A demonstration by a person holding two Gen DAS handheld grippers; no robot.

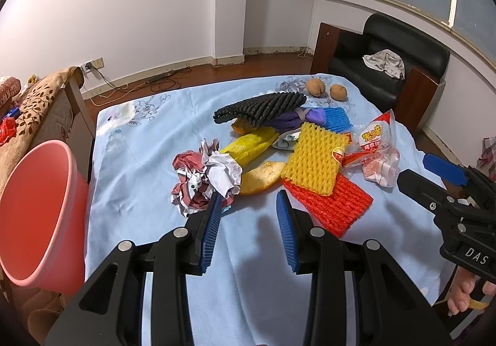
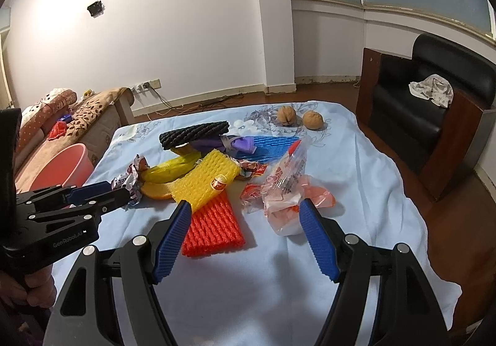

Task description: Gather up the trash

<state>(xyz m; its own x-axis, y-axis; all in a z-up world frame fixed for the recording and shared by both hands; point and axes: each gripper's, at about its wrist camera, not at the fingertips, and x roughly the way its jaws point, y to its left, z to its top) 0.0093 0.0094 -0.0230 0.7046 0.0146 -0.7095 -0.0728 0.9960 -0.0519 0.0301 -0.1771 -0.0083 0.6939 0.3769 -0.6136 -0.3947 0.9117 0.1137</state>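
Observation:
Trash lies piled on a table with a light blue cloth (image 1: 155, 135): crumpled paper (image 1: 206, 177), a yellow wrapper (image 1: 248, 146), an orange peel (image 1: 260, 177), yellow foam net (image 1: 314, 158), red foam net (image 1: 334, 206), black foam net (image 1: 260, 107), blue foam net (image 1: 336, 118) and a clear plastic bag (image 1: 376, 151). My left gripper (image 1: 249, 199) is open, empty, just in front of the paper and peel. My right gripper (image 2: 245, 208) is open, empty, over the red net (image 2: 212, 226), its right finger beside the plastic bag (image 2: 285, 194).
A pink bin (image 1: 40, 212) stands at the table's left edge, also in the right wrist view (image 2: 62, 168). Two walnuts (image 1: 325, 89) lie at the far side. A black armchair (image 1: 387, 67) is behind right, a patterned sofa (image 1: 34, 104) left.

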